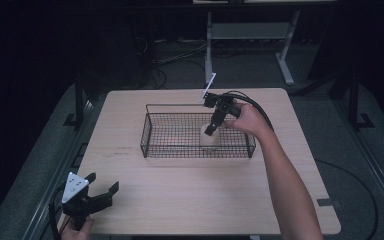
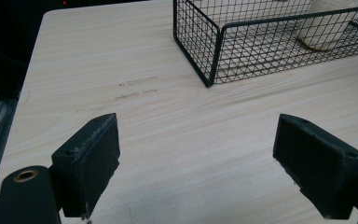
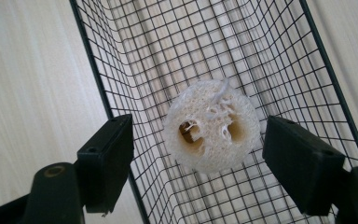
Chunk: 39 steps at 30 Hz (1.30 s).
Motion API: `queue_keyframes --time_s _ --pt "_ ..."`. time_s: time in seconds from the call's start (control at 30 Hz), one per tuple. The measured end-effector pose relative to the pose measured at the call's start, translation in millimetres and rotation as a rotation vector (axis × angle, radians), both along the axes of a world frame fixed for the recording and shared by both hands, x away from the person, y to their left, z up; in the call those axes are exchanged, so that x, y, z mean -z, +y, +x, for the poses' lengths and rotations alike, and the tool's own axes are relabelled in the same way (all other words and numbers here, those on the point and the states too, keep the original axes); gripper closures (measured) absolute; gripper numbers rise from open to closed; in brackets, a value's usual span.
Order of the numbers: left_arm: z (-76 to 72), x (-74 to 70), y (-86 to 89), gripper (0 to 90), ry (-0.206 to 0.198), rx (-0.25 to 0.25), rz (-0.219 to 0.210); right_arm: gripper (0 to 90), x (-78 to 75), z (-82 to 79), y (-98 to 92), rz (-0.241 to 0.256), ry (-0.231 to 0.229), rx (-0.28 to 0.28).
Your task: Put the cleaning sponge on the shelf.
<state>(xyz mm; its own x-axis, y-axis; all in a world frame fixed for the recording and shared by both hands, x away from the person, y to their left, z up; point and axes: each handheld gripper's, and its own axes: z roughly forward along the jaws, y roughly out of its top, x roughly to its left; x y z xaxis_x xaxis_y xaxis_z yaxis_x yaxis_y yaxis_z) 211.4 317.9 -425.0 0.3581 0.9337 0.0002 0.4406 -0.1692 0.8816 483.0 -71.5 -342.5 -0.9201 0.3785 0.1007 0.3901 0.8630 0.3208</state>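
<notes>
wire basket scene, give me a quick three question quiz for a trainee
1. True or false: the loofah sponge lies inside the wire basket.
2. Which tongs hang above the basket: A) left tongs, B) right tongs?
3. Fill in: in the right gripper view, the right tongs' jaws stand ____ on either side of the sponge, not touching it.

Key: 1 true; 2 B; 3 open. The left tongs, also open, sit over bare table near its front left corner, away from the basket.
</notes>
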Motion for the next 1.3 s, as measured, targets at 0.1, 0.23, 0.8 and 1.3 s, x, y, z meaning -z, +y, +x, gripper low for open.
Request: queue_keyframes --time_s 0.1,0.23,0.8,1.3 --pt "-0.2 -0.3 -0.6 13.8 -0.002 0.003 0.004 24.2 -4.0 -2.4 -1.4 0.004 -0.005 0.001" --pt "0.1 -0.2 -0.1 13.8 0.001 0.000 0.003 24.2 -5.2 -2.9 -2.1 0.008 -0.011 -0.002" --pt "-0.3 -0.7 0.1 13.8 -0.002 0.001 0.007 23.9 -9.1 -9.6 -3.8 0.005 -0.017 -0.012" --pt "-1.0 -1.0 -1.0 13.8 -0.007 0.001 0.010 21.9 -19.7 -26.0 -0.9 0.001 -0.049 -0.047"
